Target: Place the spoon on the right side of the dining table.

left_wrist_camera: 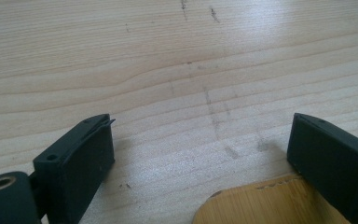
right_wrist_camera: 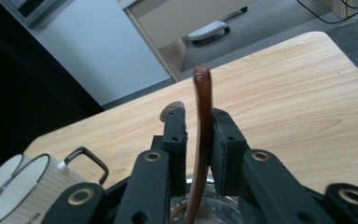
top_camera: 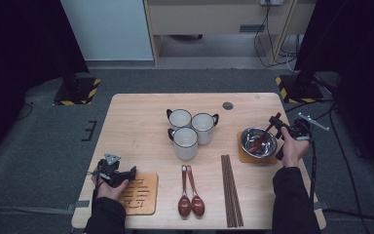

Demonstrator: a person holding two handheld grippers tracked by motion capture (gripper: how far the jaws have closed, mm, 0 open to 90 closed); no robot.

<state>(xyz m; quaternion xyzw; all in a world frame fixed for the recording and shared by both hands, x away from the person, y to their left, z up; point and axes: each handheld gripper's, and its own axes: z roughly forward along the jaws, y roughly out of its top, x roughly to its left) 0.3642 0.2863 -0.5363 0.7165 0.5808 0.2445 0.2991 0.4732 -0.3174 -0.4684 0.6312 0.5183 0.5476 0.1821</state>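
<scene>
While the left gripper (top_camera: pixel 126 173) rests low on the pale wooden tabletop (top_camera: pixel 136 126) with its jaws spread wide and nothing between them, its right jaw sits at the edge of the flat bamboo coaster (top_camera: pixel 140 194) — the one at the near left corner. Further right stand three white enamel mugs with dark rims (top_camera: pixel 191 129), clustered and touching. In front of them lie two dark red-brown wooden spoons (top_camera: pixel 191 192), side by side, then a pair of brown chopsticks (top_camera: pixel 231 190). At the right, a shiny steel bowl (top_camera: pixel 258 142) sits on a second coaster. The right gripper (top_camera: pixel 276 121) hovers at the bowl's far right rim — its jaws are slightly parted around the handle of a third dark wooden spoon (right_wrist_camera: pixel 203 121), one jaw clear of it, whose head lies inside the bowl.
</scene>
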